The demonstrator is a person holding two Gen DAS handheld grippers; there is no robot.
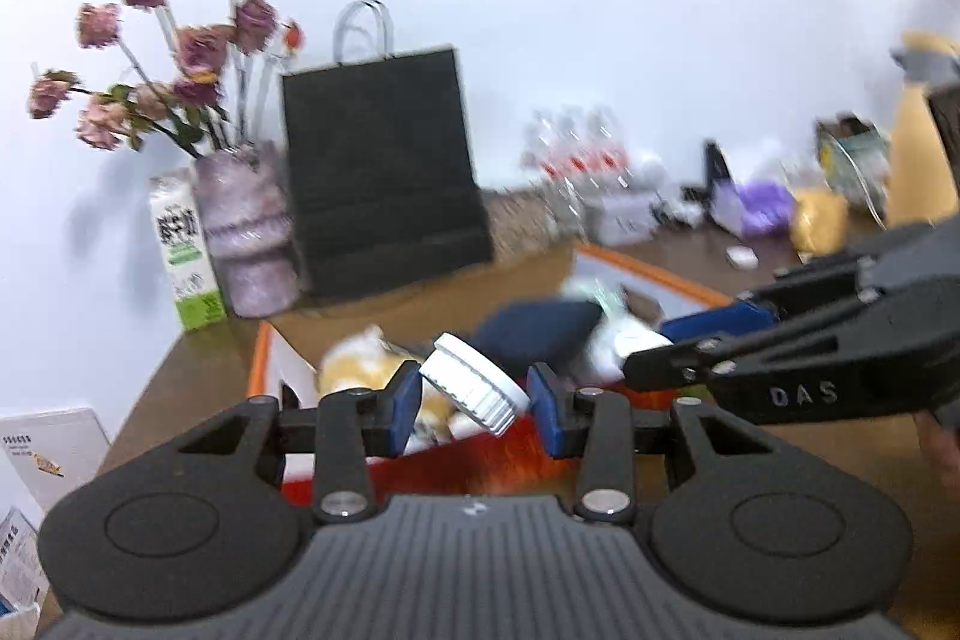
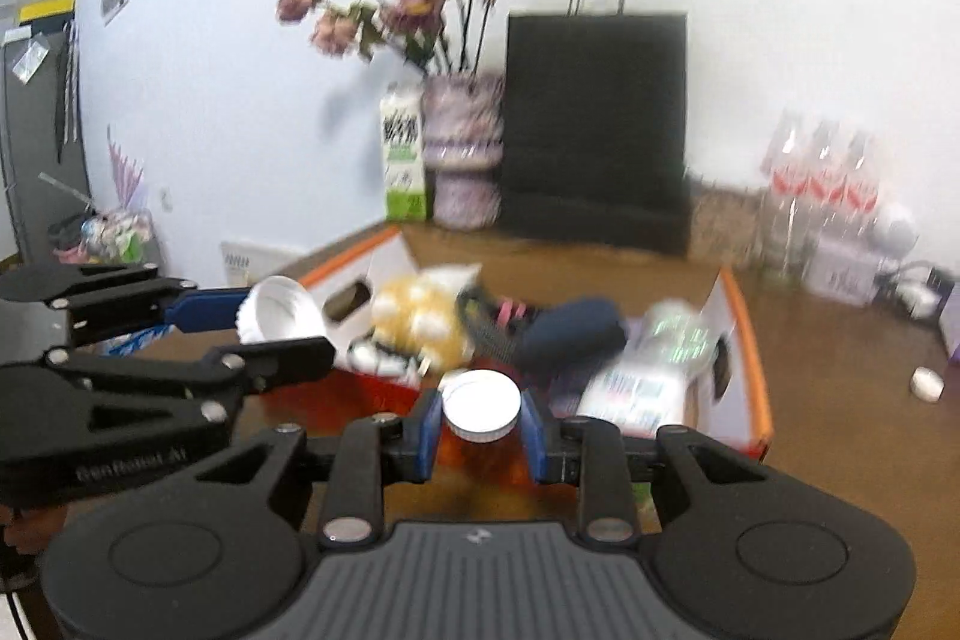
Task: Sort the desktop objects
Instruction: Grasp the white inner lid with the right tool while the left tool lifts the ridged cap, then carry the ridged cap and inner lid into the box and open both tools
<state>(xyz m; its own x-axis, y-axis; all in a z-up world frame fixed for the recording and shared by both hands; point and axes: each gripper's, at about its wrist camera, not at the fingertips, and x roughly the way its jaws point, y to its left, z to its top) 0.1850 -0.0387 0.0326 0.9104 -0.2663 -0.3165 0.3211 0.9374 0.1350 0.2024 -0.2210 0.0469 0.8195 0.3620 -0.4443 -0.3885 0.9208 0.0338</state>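
The white ribbed cap sat tilted between the blue pads of the left gripper, the jaws drawn part way in and closed on its edges. The right gripper had its jaws narrower and clamped on an amber bottle topped with a white screw cap; the bottle body was blurred, so its shape below the neck could not be read with confidence. Both items were held clear of the desk, above the near edge of the orange-rimmed cardboard box.

Risk 1: the cap was gripped at an angle, on a ribbed round rim. A jolt or any slackening of the jaws could have let it pivot and drop into the box clutter.

Risk 2: the two grippers stood close, the right fingers crossing just beside the left in the left wrist view. A careless swing could have knocked one held item with the other tool.

Risk 3: the box already held a navy pouch, yellow packets and a white pack. A dropped cap could have been lost among them.

Behind the box, the vase of dried flowers and the black paper bag stood well apart from the grippers.
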